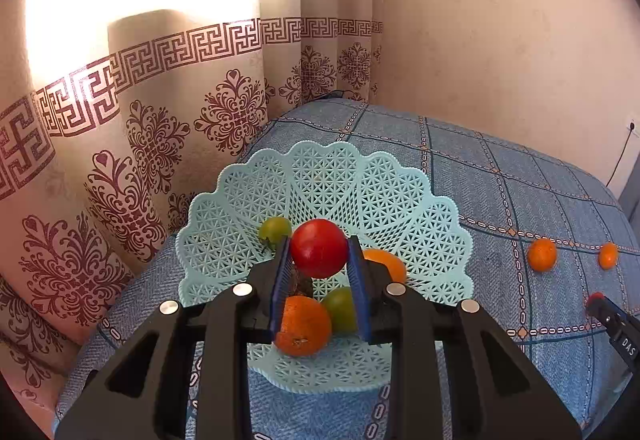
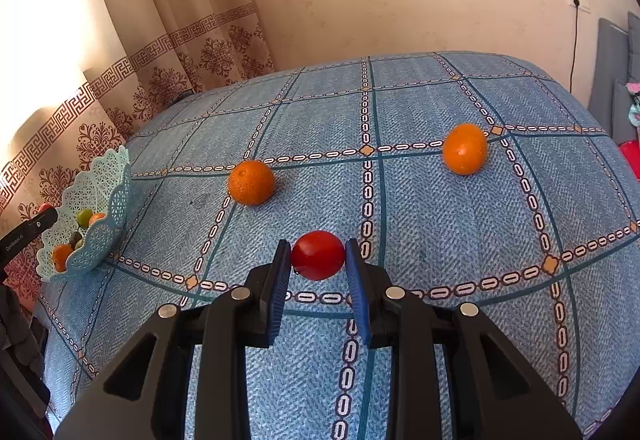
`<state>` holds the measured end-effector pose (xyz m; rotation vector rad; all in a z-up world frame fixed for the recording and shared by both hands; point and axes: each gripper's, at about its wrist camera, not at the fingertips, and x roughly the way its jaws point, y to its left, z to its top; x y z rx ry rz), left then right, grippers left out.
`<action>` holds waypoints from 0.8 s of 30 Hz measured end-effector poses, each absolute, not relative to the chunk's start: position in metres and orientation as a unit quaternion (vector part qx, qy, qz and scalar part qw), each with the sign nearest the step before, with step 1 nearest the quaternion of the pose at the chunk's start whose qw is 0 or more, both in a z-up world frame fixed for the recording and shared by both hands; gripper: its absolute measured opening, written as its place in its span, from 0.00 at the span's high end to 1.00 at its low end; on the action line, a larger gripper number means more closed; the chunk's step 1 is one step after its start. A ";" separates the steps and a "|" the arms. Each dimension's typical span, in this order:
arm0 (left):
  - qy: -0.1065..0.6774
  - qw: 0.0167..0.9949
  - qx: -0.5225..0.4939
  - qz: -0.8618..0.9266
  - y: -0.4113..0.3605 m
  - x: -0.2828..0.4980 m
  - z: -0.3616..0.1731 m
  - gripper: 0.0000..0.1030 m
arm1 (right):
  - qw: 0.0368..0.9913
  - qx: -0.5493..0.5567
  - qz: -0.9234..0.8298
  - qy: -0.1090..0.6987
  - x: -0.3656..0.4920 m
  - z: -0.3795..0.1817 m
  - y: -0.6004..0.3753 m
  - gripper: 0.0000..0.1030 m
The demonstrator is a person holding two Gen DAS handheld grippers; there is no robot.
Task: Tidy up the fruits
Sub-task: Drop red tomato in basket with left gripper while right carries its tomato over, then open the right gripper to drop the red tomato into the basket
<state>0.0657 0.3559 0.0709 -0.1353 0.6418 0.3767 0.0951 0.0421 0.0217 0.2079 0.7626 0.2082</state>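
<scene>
The left gripper [image 1: 319,258] grips a round red tomato [image 1: 319,248] directly above the pale turquoise lattice plastic basket [image 1: 420,207], so release is straight down; the right gripper [image 2: 318,260] clamps another red tomato [image 2: 318,255], the basket [image 2: 108,175] well to its left

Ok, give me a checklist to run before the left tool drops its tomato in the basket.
1. Left tool grips the red tomato: ok.
2. Tomato is over the basket: ok.
3. Free landing spot: not ok; an orange and green fruit lie right beneath.
4. Basket sits steady on the blue cloth: cannot tell.
5. Right tool is well away from the basket, holding the second tomato: ok.
</scene>
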 end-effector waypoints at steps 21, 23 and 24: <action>0.260 0.919 -0.121 0.269 0.391 0.040 0.062 0.18 | 0.918 0.057 0.187 0.346 0.094 0.064 0.124 0.73; 0.256 0.919 -0.113 0.277 0.389 0.039 0.064 0.18 | 0.917 0.051 0.201 0.340 0.097 0.072 0.143 0.73; 0.253 0.919 -0.110 0.280 0.389 0.038 0.064 0.18 | 0.916 0.048 0.209 0.338 0.098 0.075 0.152 0.73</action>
